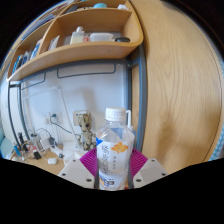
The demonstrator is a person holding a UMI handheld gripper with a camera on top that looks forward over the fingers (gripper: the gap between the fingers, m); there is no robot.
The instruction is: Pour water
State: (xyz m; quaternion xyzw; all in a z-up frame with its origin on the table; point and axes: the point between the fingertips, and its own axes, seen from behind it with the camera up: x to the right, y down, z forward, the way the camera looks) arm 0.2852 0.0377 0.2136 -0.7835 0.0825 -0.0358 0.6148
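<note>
A clear plastic water bottle (114, 148) with a white cap and a white, orange and magenta label stands upright between my fingers. Both pink pads (89, 160) press against its sides, so my gripper (113, 165) is shut on the bottle. The bottle's base is hidden below the fingers. It is held above a wooden desk (45, 165), in front of a white wall with sockets. No cup or other vessel shows.
A wooden shelf (75, 50) with small items hangs overhead. A tall wooden panel (180, 90) stands to the right. Wall sockets with cables (82, 121) sit behind the bottle. Small clutter (30, 148) lies on the desk at the left.
</note>
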